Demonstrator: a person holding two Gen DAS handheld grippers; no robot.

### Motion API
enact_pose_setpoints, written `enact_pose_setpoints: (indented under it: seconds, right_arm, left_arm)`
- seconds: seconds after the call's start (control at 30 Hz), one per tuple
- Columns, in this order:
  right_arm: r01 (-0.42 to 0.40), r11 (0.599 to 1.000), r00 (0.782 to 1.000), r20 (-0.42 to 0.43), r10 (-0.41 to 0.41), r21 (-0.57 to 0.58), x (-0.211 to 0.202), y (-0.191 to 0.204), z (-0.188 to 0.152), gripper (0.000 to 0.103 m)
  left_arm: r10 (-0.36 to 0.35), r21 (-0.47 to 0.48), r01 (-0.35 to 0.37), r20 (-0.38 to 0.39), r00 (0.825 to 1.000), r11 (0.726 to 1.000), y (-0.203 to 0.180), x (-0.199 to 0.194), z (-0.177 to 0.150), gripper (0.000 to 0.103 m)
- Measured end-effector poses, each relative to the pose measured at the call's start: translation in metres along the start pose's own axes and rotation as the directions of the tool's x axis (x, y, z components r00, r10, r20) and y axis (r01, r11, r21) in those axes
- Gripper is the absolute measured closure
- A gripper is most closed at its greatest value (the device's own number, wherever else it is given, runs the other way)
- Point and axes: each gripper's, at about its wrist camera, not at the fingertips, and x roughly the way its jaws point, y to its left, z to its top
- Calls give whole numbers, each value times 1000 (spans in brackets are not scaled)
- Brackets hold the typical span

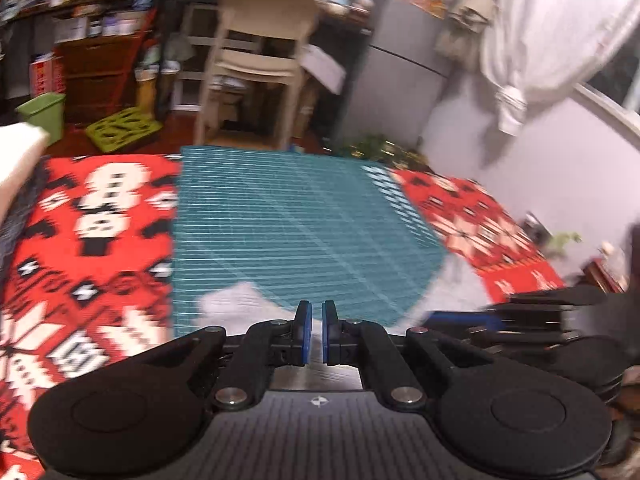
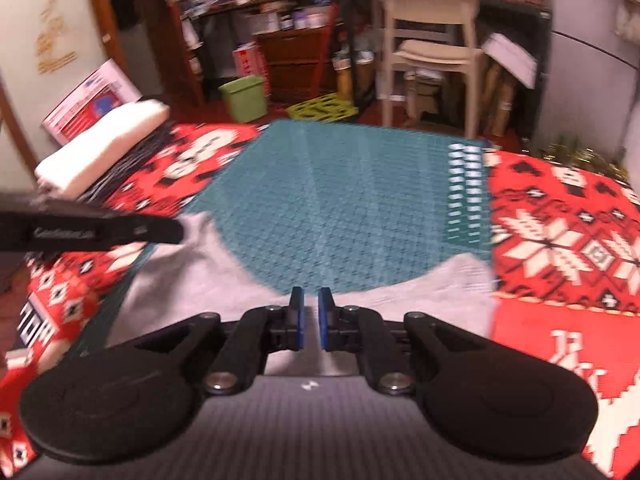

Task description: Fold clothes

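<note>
We look along both claws over a surface covered by a red patterned cloth [image 2: 560, 240] with a teal grid mat [image 2: 340, 200] on top. Our left claw [image 1: 317, 314] is clenched, its blue pads nearly touching, and so is our right claw [image 2: 311, 300]; blur keeps us from telling whether either pinches fabric. A grey garment [image 2: 420, 292] lies flat on the mat's near edge, directly under and just ahead of the right claw, spreading to both its sides; its pale corner also lies just left of the left claw. Left of the right claw, the other tool's dark body reaches in. Far left, a folded white stack [image 2: 104, 140]; beyond, a cream chair [image 2: 432, 20]
</note>
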Motion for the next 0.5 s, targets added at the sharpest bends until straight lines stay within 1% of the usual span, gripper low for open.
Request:
enact_pose_setpoints:
  seconds: [0.03,0.1,0.13,0.27,0.37,0.5]
  right_arm:
    - [-2,1000,1000,-8,2,-19,4,6,-1,95]
    - [9,999,1000,-22,-9,-34,14,13,-1,96]
    - [13,999,1000,-24,-14,-33,19,15,-1,98]
    - [14,1000,1000,-21,-14,4,28,14,7,98]
    - [14,1000,1000,-17,-14,12,34,12,9,100]
    - [11,1000,1000,-4,-11,27,28,8,12,98]
  left_arm:
    - [-12,14,12,-8,1000,1000,-6,3,-1,99]
    - [-10,35,11,-24,1000,999,-14,10,-4,99]
    - [-14,37,15,-33,999,999,-16,14,-5,99]
    - [-16,43,19,-60,998,999,-20,27,-8,99]
    - [9,35,-6,-90,996,999,-18,40,-9,99]
    - [7,12,-6,-83,997,1000,-12,41,-7,100]
